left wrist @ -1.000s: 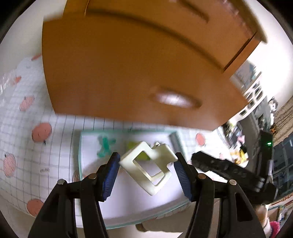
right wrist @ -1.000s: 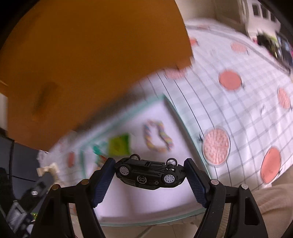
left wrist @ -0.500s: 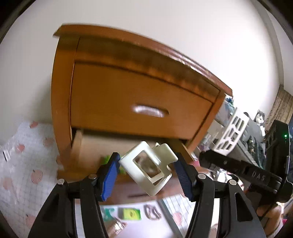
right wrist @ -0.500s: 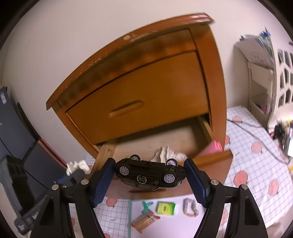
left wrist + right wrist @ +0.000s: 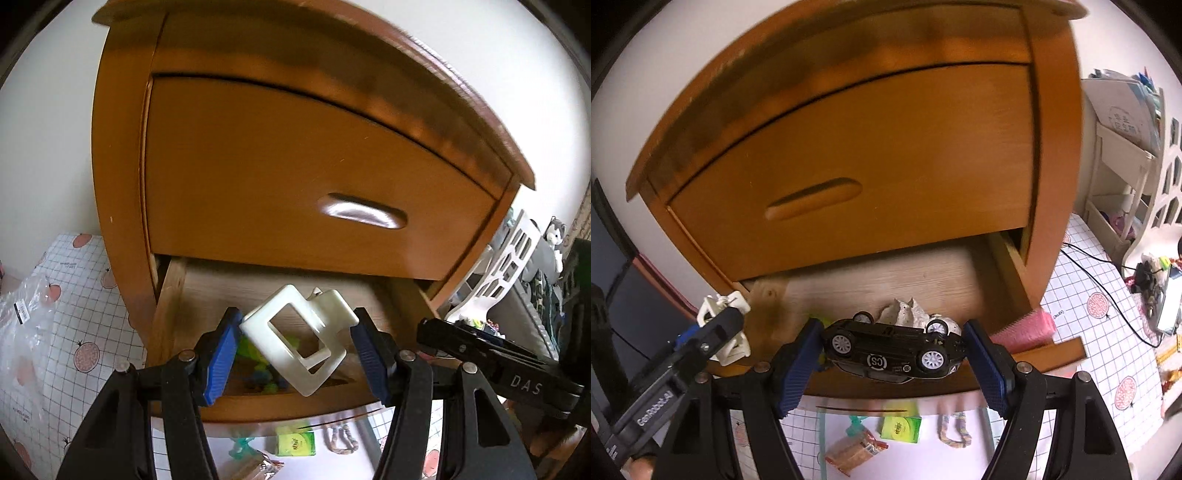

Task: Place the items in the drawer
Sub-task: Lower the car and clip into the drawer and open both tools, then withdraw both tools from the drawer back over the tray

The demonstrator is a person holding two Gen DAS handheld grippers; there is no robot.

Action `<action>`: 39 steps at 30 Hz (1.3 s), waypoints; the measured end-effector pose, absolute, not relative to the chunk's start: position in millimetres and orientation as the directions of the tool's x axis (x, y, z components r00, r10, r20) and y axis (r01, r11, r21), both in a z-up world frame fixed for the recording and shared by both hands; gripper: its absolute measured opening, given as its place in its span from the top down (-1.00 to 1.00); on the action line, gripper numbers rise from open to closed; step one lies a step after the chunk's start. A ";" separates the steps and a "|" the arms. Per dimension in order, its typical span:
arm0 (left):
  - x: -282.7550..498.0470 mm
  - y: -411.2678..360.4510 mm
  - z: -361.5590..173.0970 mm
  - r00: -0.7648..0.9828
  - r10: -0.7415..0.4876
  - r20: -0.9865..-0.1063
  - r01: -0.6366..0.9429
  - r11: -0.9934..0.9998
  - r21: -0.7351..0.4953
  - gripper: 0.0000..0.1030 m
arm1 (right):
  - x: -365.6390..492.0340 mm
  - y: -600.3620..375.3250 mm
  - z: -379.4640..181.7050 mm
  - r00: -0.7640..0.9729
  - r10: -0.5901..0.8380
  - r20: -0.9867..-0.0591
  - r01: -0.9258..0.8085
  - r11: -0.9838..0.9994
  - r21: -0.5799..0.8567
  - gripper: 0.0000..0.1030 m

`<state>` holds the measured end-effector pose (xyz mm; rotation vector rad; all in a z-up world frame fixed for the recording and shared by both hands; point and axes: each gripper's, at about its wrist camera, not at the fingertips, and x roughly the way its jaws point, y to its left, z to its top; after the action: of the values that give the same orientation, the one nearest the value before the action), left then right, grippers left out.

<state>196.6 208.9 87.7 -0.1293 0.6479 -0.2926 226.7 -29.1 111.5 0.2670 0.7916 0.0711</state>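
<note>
Left claw [image 5: 295, 349] clamped on white clip [image 5: 295, 332]; right claw [image 5: 892, 356] clamped on black toy car [image 5: 892, 350], wheels up. Both poised over open lower drawer [image 5: 886, 280], likely for dropping in. Beyond, closed upper drawer [image 5: 868, 158].

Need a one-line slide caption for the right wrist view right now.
Right gripper holds an upturned black toy car over the open lower drawer of a wooden nightstand.
</note>
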 end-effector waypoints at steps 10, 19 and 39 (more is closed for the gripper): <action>202.0 221.5 77.8 0.753 -0.291 -0.591 0.188 0.955 -0.231 -0.39 | 240.5 -18.8 98.4 0.683 0.151 -0.715 0.025 0.973 0.230 -0.57; 201.1 224.6 78.2 0.762 -0.271 -0.589 0.166 0.960 -0.226 -0.59 | 237.1 -15.5 98.4 0.681 0.150 -0.717 0.012 0.976 0.215 -0.78; 192.9 229.6 80.3 0.816 -0.177 -0.550 0.099 0.981 -0.168 -1.00 | 234.8 -19.9 98.6 0.690 0.132 -0.712 0.032 0.977 0.212 -1.00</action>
<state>192.9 229.6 80.3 -0.1341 0.5985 -0.1474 234.8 -19.9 98.6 0.2146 0.8092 0.0565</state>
